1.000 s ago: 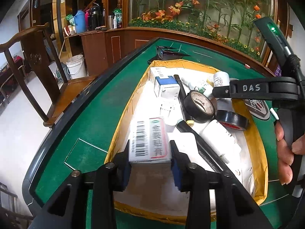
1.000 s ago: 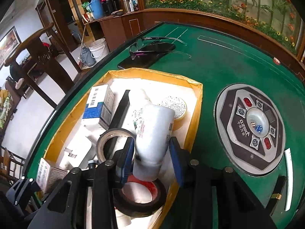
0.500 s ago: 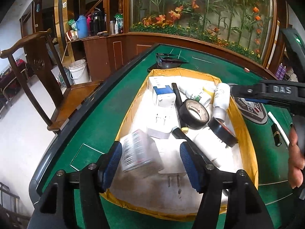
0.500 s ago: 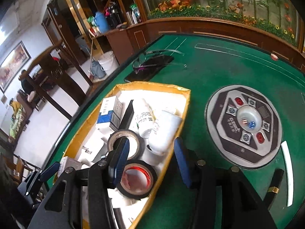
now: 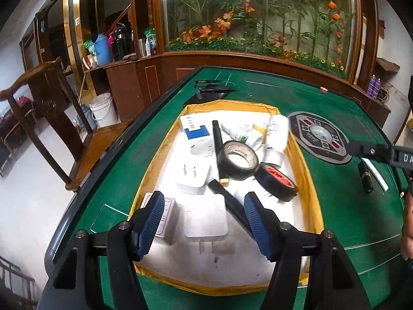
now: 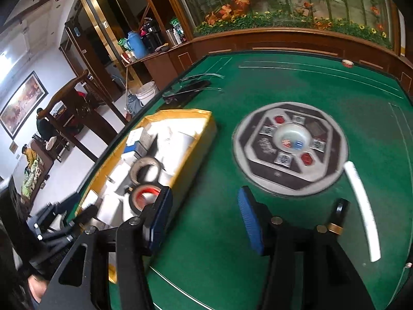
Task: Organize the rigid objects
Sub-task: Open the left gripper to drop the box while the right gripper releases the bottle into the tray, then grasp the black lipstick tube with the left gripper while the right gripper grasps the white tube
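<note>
A yellow-rimmed tray (image 5: 308, 180) on the green table holds several items: a barcoded box (image 5: 166, 218), white chargers (image 5: 206, 222), two tape rolls (image 5: 238, 159), a white bottle (image 5: 277, 134) and a blue-white box (image 5: 197, 135). My left gripper (image 5: 204, 222) is open and empty above the tray's near end. My right gripper (image 6: 204, 217) is open and empty over bare green felt, right of the tray (image 6: 198, 139). A black lipstick tube (image 6: 338, 214) and a white stick (image 6: 361, 206) lie to its right.
A round grey dice console (image 6: 291, 147) sits in the table's middle. Glasses and a dark phone (image 5: 214, 90) lie beyond the tray. A wooden chair (image 5: 51, 118) stands left of the table. A wooden ledge with flowers (image 5: 258, 56) borders the far side.
The left gripper opened and let the barcoded box down in the tray's near left corner, then pulled back. The right gripper released the white bottle in the tray and swung right over the felt.
</note>
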`<state>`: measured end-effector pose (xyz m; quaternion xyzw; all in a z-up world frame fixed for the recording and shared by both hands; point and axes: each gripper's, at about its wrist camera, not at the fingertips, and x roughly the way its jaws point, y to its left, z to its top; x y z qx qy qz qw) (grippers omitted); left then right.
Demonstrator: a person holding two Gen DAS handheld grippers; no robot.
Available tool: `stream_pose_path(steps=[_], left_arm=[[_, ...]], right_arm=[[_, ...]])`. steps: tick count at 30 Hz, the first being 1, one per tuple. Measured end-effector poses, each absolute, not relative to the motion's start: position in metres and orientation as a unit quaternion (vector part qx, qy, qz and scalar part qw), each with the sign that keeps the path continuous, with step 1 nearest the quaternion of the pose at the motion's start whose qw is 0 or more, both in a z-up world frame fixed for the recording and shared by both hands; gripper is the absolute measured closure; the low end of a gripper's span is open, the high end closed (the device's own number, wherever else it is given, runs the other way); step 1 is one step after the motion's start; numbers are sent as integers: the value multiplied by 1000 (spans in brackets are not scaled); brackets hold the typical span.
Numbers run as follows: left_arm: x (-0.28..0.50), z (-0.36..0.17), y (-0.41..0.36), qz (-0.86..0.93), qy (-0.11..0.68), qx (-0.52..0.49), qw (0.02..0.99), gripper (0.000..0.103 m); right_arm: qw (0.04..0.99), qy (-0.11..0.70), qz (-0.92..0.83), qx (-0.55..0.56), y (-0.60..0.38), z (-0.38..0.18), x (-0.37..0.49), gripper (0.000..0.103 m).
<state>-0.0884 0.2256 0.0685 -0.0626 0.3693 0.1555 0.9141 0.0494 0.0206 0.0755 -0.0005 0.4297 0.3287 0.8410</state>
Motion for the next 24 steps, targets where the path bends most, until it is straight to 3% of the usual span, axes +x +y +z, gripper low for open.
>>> stream_pose_path(steps=[11, 20, 22, 24], left_arm=[[-76, 102, 161, 72, 351, -36, 933, 31], [-19, 90, 68, -74, 401, -29, 913, 31], [-4, 81, 47, -95, 415, -24, 905, 31], [7, 75, 29, -106, 423, -16, 900, 31]], right_arm=[[874, 393, 285, 11, -84, 78, 77, 51], [894, 389, 222, 5, -127, 65, 106, 52], [882, 413, 224, 33, -135, 58, 113, 58], [874, 426, 231, 41, -138, 55, 116, 82]])
